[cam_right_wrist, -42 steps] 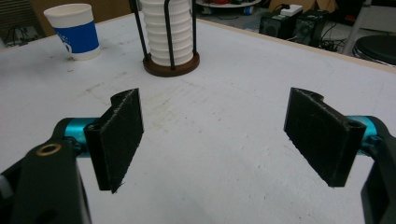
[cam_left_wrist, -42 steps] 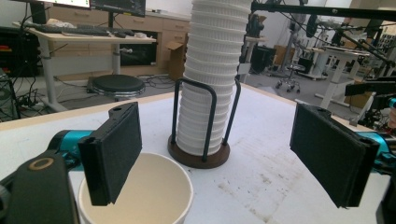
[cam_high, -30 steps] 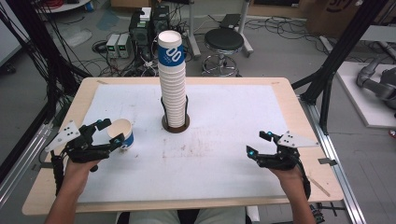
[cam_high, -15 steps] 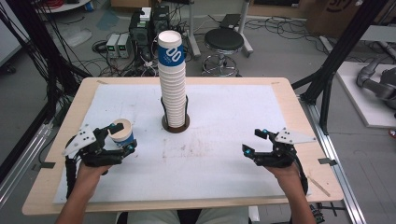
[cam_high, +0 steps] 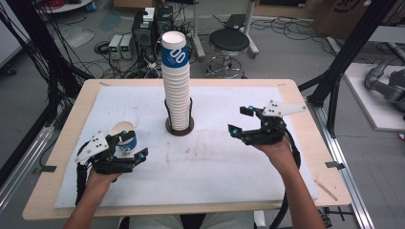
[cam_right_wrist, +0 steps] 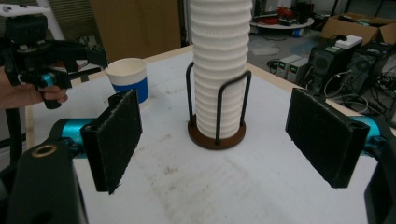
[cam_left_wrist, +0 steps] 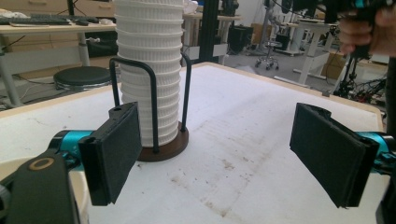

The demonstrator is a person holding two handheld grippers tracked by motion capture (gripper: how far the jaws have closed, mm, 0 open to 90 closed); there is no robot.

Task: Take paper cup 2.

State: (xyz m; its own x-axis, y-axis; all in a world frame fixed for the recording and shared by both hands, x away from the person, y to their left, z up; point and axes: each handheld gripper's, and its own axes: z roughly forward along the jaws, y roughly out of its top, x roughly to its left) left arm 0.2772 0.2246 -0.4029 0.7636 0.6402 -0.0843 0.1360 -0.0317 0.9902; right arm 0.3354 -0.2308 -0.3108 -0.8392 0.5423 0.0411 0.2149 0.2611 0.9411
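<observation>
The right gripper is heading for the cup stack at table centre – fingers having just opened wide, empty; the left gripper, fingers wide, is flanking a single cup without pressing it – next comes closing on the stack's top cup

One loose paper cup, one tall cup stack, one wire holder, two grippers

Paper cup: matt, blue band. Cup stack: ribbed paper. Holder: wood base, black metal wire. Tabletop: wood, stained white mat.
</observation>
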